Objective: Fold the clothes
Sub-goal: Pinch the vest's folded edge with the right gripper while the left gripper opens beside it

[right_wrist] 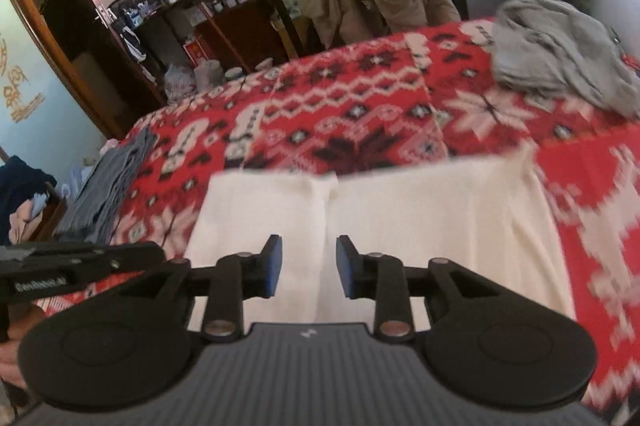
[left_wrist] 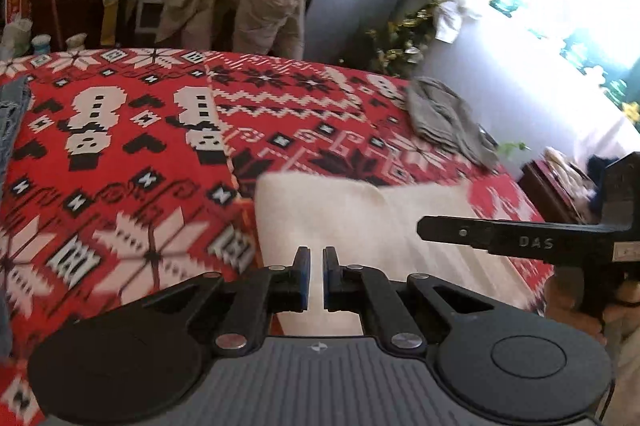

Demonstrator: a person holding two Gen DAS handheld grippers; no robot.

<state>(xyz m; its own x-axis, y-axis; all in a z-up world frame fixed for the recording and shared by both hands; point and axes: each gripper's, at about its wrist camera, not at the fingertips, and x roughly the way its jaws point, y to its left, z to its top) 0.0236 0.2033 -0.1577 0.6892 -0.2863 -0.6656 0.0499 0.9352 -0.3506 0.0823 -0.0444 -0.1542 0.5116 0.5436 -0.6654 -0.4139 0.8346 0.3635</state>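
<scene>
Our left gripper point(left_wrist: 316, 276) is clenched on nothing, our right gripper point(right_wrist: 309, 268) parted and empty, both above the white garment point(right_wrist: 400, 226) spread on the red patterned blanket point(right_wrist: 360, 130); soft, light, floppy, we judge, best pinched at its corners

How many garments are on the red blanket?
3: white garment spread flat beneath the grippers, crumpled grey one at the far right, folded blue-grey one at the left edge. More may lie out of frame.
</scene>
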